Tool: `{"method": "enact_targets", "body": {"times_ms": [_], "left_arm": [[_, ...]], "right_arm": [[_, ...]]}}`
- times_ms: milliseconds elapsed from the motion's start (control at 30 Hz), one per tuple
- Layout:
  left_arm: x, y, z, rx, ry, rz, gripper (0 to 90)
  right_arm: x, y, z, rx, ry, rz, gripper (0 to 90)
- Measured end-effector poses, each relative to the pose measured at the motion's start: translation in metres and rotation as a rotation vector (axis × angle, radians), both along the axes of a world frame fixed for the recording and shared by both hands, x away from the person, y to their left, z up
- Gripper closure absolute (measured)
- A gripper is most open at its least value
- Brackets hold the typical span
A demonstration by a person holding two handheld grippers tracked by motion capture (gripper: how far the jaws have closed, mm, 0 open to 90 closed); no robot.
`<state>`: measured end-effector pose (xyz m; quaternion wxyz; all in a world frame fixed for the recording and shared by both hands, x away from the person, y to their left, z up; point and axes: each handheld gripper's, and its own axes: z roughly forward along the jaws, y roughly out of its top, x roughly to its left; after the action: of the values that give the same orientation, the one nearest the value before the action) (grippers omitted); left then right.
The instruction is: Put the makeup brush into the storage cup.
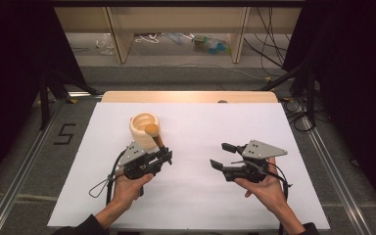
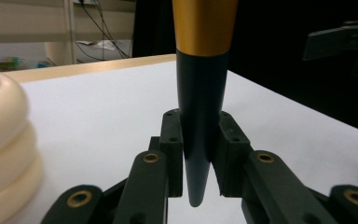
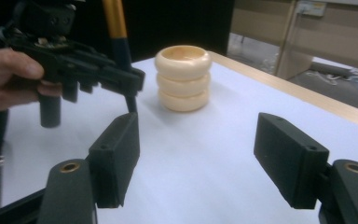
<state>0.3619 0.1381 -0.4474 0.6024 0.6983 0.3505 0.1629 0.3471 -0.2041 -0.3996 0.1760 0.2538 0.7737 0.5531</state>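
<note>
A cream ribbed cup (image 1: 142, 126) stands on the white sheet at the left of middle. My left gripper (image 1: 165, 155) is shut on the black pointed end of a stick-like tool (image 1: 155, 138) with a gold collar and a rounded brown head, held upright just in front of the cup. In the left gripper view the pads clamp the black handle (image 2: 198, 140), and the cup (image 2: 0, 140) sits close at the left. My right gripper (image 1: 219, 154) hovers open to the right with nothing between its fingers. From the right gripper view (image 3: 203, 158) the cup (image 3: 183, 77) and the held handle (image 3: 121, 46) stand apart.
A white sheet (image 1: 196, 196) covers the table; a strip of wooden edge (image 1: 186, 96) shows at the far side. Black curtains flank both sides. Cables and shelf legs (image 1: 120, 39) lie on the floor beyond. A hand (image 3: 9, 79) grips the left gripper.
</note>
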Motion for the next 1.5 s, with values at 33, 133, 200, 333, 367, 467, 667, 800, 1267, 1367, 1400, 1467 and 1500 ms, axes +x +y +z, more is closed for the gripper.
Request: {"method": "enact_targets", "body": {"times_ms": [33,133,200,333,367,467,667,800,1267,1367,1400,1467,1500], "left_arm": [[0.002,0.003,0.000,0.008,-0.009,0.008,75.9],[0.005,0.010,0.002,0.019,-0.023,0.032,75.9],[0.007,0.014,0.003,0.005,-0.011,0.046,75.9],[0.010,0.019,0.005,0.007,-0.012,0.058,75.9],[0.010,0.020,0.005,0.007,-0.009,0.062,75.9],[0.011,0.022,0.007,0.005,-0.006,0.066,75.9],[0.017,0.031,0.011,0.014,-0.014,0.088,75.9],[0.022,0.037,0.013,0.029,-0.026,0.113,75.9],[0.043,0.062,0.027,0.041,-0.067,0.171,75.9],[0.050,0.065,0.033,0.058,-0.084,0.175,75.9],[0.051,0.065,0.035,0.061,-0.087,0.180,75.9],[0.055,0.065,0.039,0.060,-0.082,0.184,75.9],[0.057,0.065,0.041,0.063,-0.085,0.185,75.9]], "right_arm": [[-0.001,-0.002,-0.001,-0.008,-0.011,-0.009,30.4],[-0.002,-0.006,-0.005,-0.020,-0.024,-0.034,27.7],[-0.003,-0.010,-0.007,-0.040,-0.008,-0.054,26.6],[-0.007,-0.018,-0.012,-0.047,0.003,-0.077,25.7],[-0.007,-0.019,-0.013,-0.048,-0.014,-0.083,25.3],[-0.011,-0.025,-0.017,-0.050,0.014,-0.095,24.2],[-0.018,-0.033,-0.023,-0.032,0.014,-0.098,24.0],[-0.023,-0.037,-0.026,-0.047,0.025,-0.104,23.6],[-0.034,-0.041,-0.031,-0.042,0.036,-0.098,22.5],[-0.034,-0.042,-0.031,-0.047,0.036,-0.097,22.5],[-0.034,-0.042,-0.031,-0.049,0.037,-0.096,22.5],[-0.034,-0.042,-0.031,-0.048,0.037,-0.096,22.5],[-0.034,-0.042,-0.031,-0.047,0.037,-0.096,22.5]]}}
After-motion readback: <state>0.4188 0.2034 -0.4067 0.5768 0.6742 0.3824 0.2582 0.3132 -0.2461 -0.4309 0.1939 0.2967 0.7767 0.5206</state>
